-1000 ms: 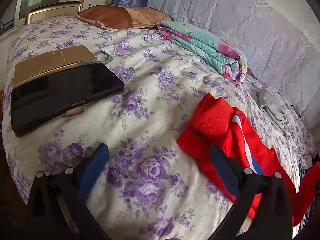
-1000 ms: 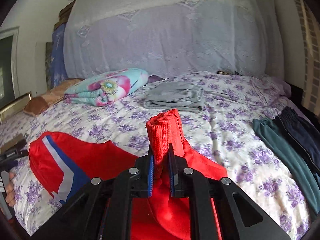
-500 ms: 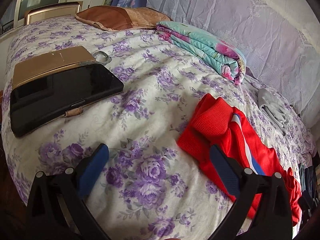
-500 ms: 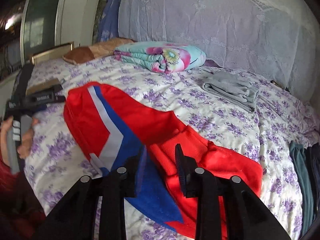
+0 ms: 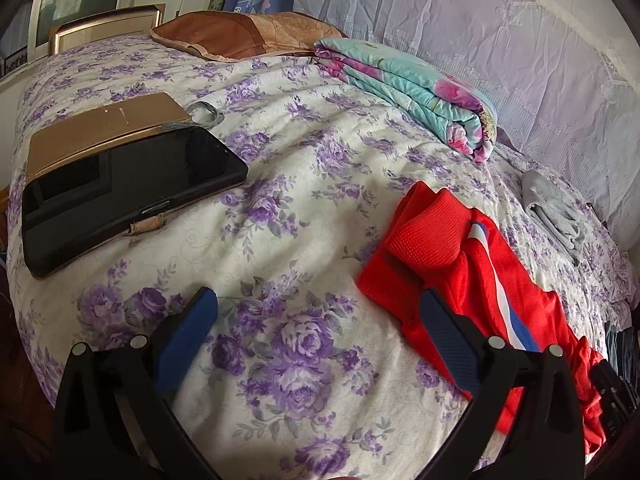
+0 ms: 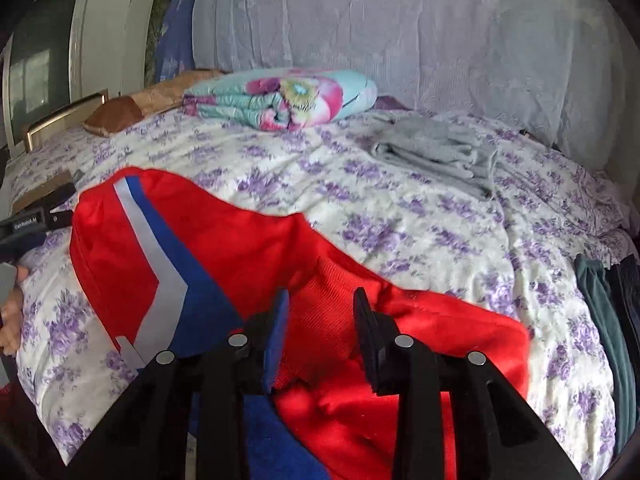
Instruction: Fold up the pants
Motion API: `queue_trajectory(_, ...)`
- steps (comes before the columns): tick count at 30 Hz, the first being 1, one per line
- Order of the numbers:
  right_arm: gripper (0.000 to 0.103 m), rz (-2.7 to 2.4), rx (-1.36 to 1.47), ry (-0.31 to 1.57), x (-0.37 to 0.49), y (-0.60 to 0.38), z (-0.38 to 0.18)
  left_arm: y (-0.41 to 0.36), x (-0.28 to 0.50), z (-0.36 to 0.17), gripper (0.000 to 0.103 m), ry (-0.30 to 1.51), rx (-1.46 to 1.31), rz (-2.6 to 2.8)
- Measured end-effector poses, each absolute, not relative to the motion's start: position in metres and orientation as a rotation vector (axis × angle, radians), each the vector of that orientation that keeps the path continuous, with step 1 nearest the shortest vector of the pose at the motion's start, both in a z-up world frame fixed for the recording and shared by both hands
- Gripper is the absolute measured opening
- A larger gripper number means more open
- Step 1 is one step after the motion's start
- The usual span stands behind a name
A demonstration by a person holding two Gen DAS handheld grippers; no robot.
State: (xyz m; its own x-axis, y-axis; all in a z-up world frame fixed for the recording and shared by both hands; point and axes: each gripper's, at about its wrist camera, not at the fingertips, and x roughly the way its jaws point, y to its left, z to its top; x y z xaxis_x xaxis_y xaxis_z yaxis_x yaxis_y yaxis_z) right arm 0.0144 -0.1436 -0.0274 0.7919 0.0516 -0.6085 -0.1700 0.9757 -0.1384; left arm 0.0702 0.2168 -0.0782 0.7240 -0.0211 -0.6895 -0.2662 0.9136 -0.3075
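Red pants (image 6: 256, 252) with a blue and white stripe lie spread on the flowered bedspread (image 6: 420, 220). In the left wrist view the pants (image 5: 480, 280) lie at the right, ribbed cuff end nearest. My right gripper (image 6: 320, 312) is open just above the pants, its jaws either side of a ribbed red part, not gripping it. My left gripper (image 5: 316, 320) is wide open and empty over bare bedspread, its right finger beside the pants' edge.
A black tablet (image 5: 128, 192) on a gold box lies at the left. A folded floral quilt (image 6: 288, 100) and a brown pillow (image 5: 240, 36) sit at the back. Folded grey cloth (image 6: 436, 152) lies mid-bed. Dark green and navy garments (image 6: 608, 320) lie at the right edge.
My right gripper let go of the red ribbed cuff it held upright, opened, and lowered over the spread pants. The left gripper has stayed open and nearly still.
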Motion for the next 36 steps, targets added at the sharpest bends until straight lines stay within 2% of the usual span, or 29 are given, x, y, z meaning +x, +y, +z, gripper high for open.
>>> queue_trajectory(1, 0.040, 0.122, -0.198, 0.647, 0.013, -0.144, -0.027, 0.217, 0.070, -0.078, 0.098, 0.754, -0.405, 0.140)
queue_trajectory(3, 0.064, 0.138, -0.232, 0.760, 0.022, -0.145, -0.050, 0.216, 0.071, -0.078, 0.098, 0.756, -0.403, 0.143)
queue_trajectory(4, 0.066, 0.160, -0.248, 0.823, 0.030, -0.145, -0.064, 0.216, 0.071, -0.078, 0.098, 0.758, -0.400, 0.146)
queue_trajectory(5, 0.067, 0.161, -0.232, 0.807, 0.028, -0.146, -0.066, 0.216, 0.072, -0.078, 0.098, 0.762, -0.398, 0.149)
queue_trajectory(8, 0.067, 0.183, -0.166, 0.678, 0.008, -0.158, -0.036, 0.215, 0.074, -0.078, 0.098, 0.775, -0.385, 0.156)
queue_trajectory(12, 0.087, 0.115, -0.149, 0.553, -0.025, -0.199, -0.014, 0.215, 0.074, -0.079, 0.098, 0.776, -0.385, 0.154)
queue_trajectory(16, 0.088, 0.028, -0.147, 0.672, -0.026, -0.243, -0.042, 0.215, 0.072, -0.079, 0.098, 0.780, -0.401, 0.122)
queue_trajectory(19, 0.093, 0.052, -0.045, 0.804, -0.014, -0.262, -0.062, 0.208, 0.068, -0.077, 0.098, 0.800, -0.395, 0.092)
queue_trajectory(25, 0.094, 0.068, 0.101, 0.739, -0.022, -0.283, -0.060, 0.187, 0.062, -0.064, 0.098, 0.847, -0.490, -0.091)
queue_trajectory(29, 0.094, 0.062, 0.223, 0.738, -0.025, -0.304, -0.064, 0.178, 0.076, -0.073, 0.098, 0.909, -0.572, -0.090)
queue_trajectory(36, 0.094, 0.083, 0.347, 0.729, -0.026, -0.322, -0.070, 0.180, 0.093, -0.077, 0.098, 0.901, -0.662, -0.066)
